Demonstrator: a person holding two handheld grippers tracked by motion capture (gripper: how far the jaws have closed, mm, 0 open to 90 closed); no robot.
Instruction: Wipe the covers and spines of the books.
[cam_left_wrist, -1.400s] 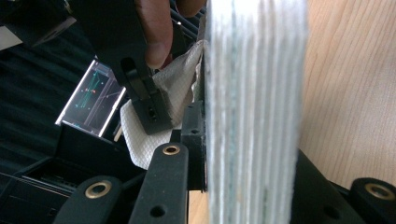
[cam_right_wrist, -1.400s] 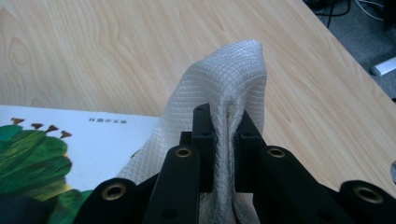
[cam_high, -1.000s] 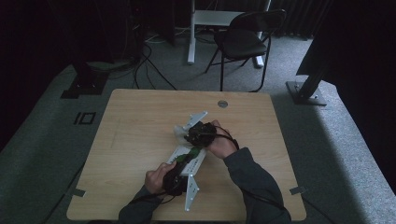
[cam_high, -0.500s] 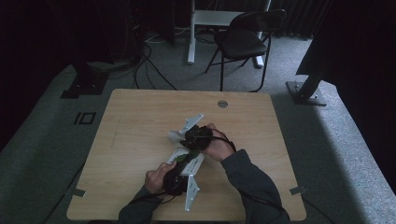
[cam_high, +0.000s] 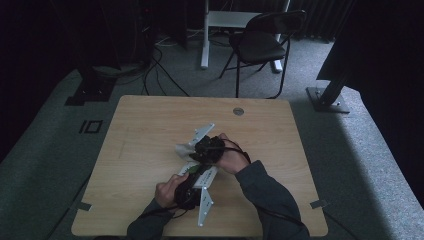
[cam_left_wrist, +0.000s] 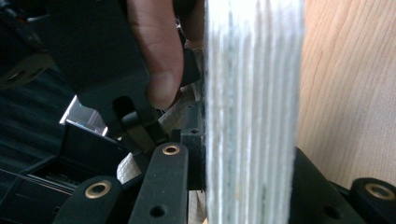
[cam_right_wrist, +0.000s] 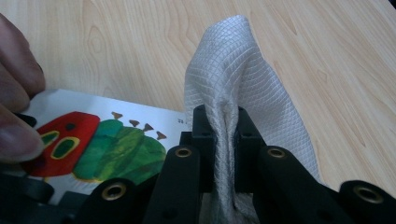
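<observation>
White cloth (cam_right_wrist: 243, 88) wipes a picture book (cam_high: 199, 175) in the middle of the wooden table (cam_high: 150, 125).

The right gripper (cam_right_wrist: 219, 122) pinches the cloth tight; the left gripper (cam_high: 192, 172) clamps the book's edge. A hard rub could tug the book loose or pull the cloth free. The table edges are far off, with lots of room around.

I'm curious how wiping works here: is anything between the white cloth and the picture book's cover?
Nothing visible. The right gripper pinches the white cloth just beside the book, whose caterpillar cover lies bare. The left gripper clamps the book's edge.
</observation>
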